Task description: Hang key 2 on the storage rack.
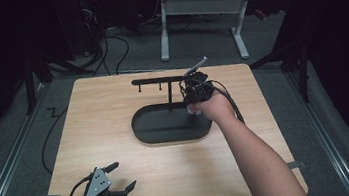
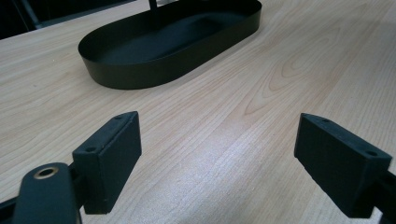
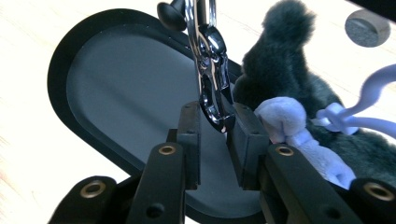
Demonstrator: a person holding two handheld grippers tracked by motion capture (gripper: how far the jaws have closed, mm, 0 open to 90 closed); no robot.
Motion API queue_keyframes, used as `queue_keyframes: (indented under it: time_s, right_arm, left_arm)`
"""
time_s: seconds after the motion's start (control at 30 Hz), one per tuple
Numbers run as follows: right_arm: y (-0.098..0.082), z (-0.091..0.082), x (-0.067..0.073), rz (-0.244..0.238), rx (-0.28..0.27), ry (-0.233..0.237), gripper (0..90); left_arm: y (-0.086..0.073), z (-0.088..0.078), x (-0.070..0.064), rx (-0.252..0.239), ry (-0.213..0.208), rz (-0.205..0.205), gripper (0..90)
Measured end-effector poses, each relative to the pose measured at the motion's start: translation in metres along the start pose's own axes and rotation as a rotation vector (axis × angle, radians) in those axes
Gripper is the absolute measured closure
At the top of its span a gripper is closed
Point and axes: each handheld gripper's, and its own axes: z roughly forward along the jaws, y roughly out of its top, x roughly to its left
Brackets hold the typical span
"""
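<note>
clasp at the peg, left gripper waiting

nearest the person, the left gripper [image 1: 117,178] rests low at the front of the wooden table [image 1: 114,115], its jaws spread wide with nothing between them. it seems parked there to keep out of the way while the other hand works; from its own view the bare wood leads up to the black oval tray [image 2: 140,70].

further in, the right gripper [image 3: 212,140] is held above the tray, beside the black stand [image 1: 169,91] that rises from it. its jaws stand narrow on either side of a shiny metal clasp [image 3: 212,79], and a slight gap seems to show beside the clasp, so the pads look loose on it rather than clamped. the clasp hangs close under a black peg [image 3: 170,14] of the stand, which suggests the keyring is being hung there. just beside the jaws dangles the rest of it: a dark furry toy [image 3: 280,65] with a pale lilac part [image 3: 285,121] and cord.

whether the ring above the clasp is already over the peg cannot be told.

beyond the table stands a white desk frame [image 1: 236,25].
</note>
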Motion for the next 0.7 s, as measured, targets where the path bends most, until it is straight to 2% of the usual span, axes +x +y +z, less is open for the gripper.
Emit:
queue_keyframes:
  time_s: [0.1, 0.13, 0.43, 0.7]
  right_arm:
    - [0.000, 0.001, 0.000, 0.007, 0.000, 0.002, 69.9]
    - [-0.001, 0.002, -0.001, 0.014, -0.004, 0.005, 65.8]
    - [-0.012, -0.001, 0.000, 0.027, -0.013, 0.022, 60.7]
    - [-0.031, 0.001, 0.007, -0.003, -0.028, 0.042, 56.5]
  left_arm:
    - [0.000, 0.000, 0.000, 0.000, 0.001, -0.001, 15.6]
    - [0.000, 0.000, 0.000, 0.000, 0.001, -0.001, 15.6]
    - [0.000, 0.000, 0.000, 0.000, 0.000, 0.001, 15.6]
    - [0.000, 0.001, 0.000, 0.002, 0.000, 0.003, 15.6]
